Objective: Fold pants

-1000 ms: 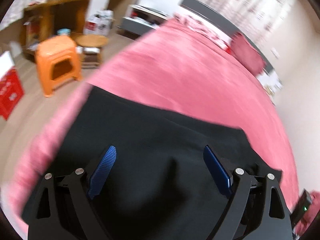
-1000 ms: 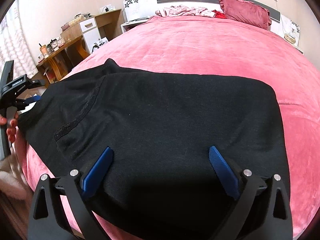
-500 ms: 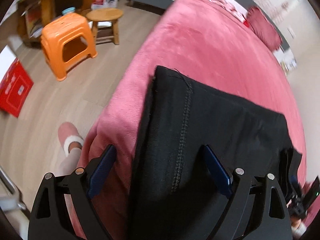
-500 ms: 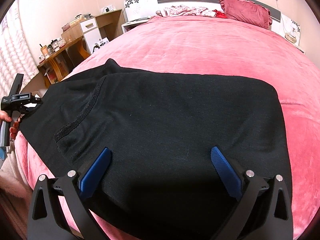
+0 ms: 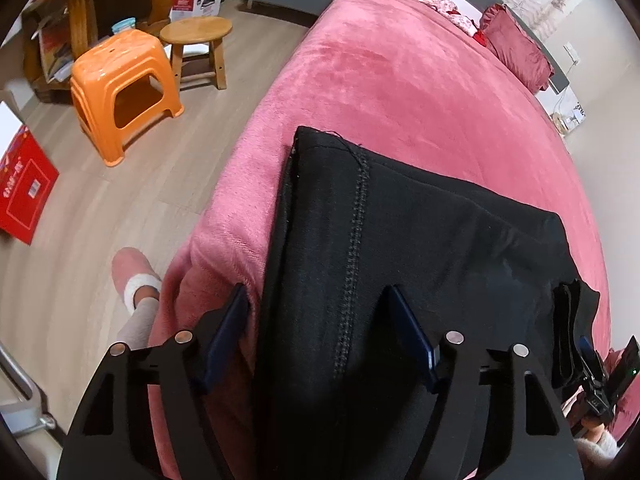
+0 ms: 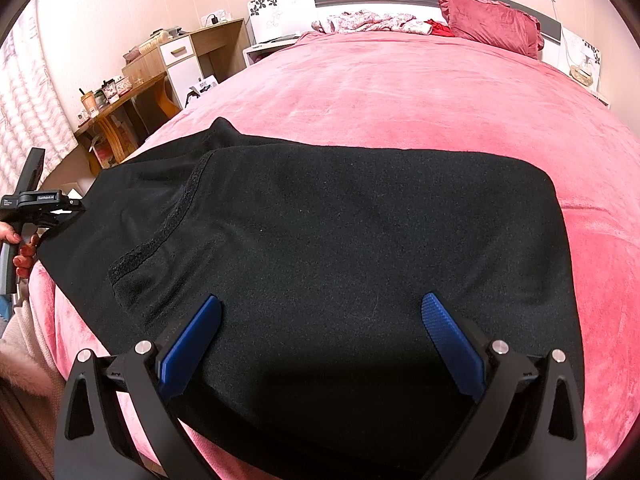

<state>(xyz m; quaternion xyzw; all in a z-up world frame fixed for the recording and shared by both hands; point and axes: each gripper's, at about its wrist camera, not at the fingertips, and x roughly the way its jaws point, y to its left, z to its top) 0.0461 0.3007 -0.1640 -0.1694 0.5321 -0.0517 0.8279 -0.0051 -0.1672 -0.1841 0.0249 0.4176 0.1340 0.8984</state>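
Note:
Black pants (image 6: pixel 340 220) lie folded flat on the pink bed (image 6: pixel 400 92). In the left wrist view their stitched seam (image 5: pixel 352 264) runs up between the fingers. My left gripper (image 5: pixel 320 332) straddles the pants' left edge at the bed's side. Its jaws are closing, one pad on the pink blanket and the other over the cloth, with a gap still showing. In the right wrist view a hand holds the left gripper (image 6: pixel 40 200) at the far left. My right gripper (image 6: pixel 332 340) hovers open above the near edge of the pants, nothing pinched.
An orange plastic stool (image 5: pixel 120 92), a round wooden stool (image 5: pixel 196 40) and a red box (image 5: pixel 24 188) stand on the wood floor left of the bed. A slippered foot (image 5: pixel 132 276) is beside the bed. A red pillow (image 6: pixel 492 24) and crumpled clothes (image 6: pixel 368 22) lie at the headboard.
The left gripper swung from over the pants' middle down to their left edge, and its jaws have narrowed around that edge. The right gripper has stayed in place, open.

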